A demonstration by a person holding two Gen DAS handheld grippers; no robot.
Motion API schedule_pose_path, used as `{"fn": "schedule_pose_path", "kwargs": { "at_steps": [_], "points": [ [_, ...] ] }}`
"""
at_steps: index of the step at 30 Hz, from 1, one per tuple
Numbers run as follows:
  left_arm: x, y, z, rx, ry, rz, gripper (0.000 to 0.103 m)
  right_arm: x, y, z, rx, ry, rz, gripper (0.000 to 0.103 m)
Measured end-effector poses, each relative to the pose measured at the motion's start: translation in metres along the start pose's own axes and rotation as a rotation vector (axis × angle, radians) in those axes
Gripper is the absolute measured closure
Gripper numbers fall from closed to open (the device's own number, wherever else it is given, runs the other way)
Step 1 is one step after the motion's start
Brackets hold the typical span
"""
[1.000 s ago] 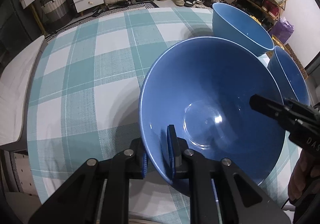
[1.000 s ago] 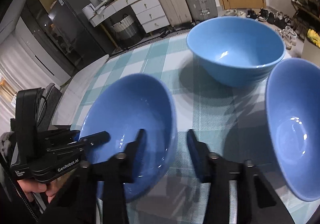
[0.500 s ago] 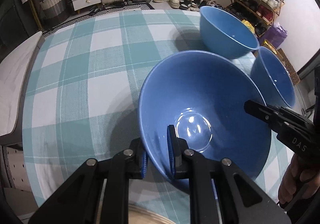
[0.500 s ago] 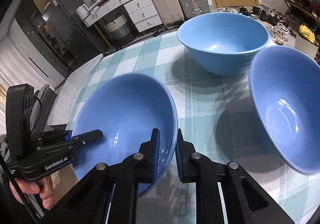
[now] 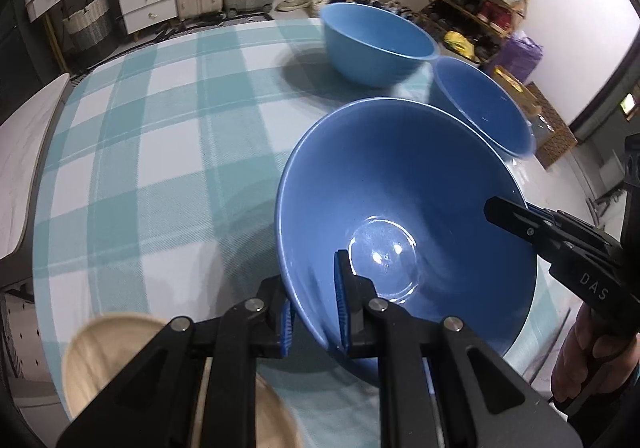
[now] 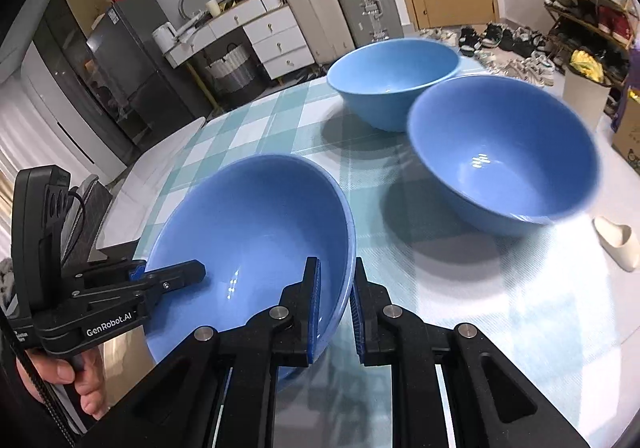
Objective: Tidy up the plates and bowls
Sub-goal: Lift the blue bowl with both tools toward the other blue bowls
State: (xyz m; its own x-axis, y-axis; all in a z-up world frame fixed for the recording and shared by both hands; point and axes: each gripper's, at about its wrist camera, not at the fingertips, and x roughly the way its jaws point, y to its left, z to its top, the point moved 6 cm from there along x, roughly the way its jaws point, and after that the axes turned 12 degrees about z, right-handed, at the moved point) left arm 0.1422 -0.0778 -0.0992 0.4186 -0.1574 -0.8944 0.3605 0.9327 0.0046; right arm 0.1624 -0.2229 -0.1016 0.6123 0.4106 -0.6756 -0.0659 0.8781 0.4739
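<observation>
Blue bowl (image 5: 404,216) pinched at opposite rims by both tongs, left tongs (image 5: 314,306) and right tongs (image 6: 334,304) clamped shut on it, near the tabletop's (image 5: 160,152) front edge. Two more bowls (image 6: 394,82) (image 6: 502,148) unstacked by the far right edge. Nothing nested yet, barely started.

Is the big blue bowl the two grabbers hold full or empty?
Empty. The held bowl shows only bare shiny blue glaze inside, down to its round bottom, in both wrist views.
</observation>
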Motion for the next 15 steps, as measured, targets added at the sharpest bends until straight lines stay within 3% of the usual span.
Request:
{"fn": "schedule_pose_path", "kwargs": {
  "at_steps": [7,15],
  "points": [
    [-0.006,-0.042,-0.028,0.022,0.004,-0.053,0.087,-0.049,-0.02,-0.042,0.017,-0.021,-0.049,0.088],
    [-0.001,-0.076,-0.053,0.058,0.023,-0.079,0.086,-0.078,-0.042,-0.076,0.056,-0.029,-0.09,0.088]
  ]
}}
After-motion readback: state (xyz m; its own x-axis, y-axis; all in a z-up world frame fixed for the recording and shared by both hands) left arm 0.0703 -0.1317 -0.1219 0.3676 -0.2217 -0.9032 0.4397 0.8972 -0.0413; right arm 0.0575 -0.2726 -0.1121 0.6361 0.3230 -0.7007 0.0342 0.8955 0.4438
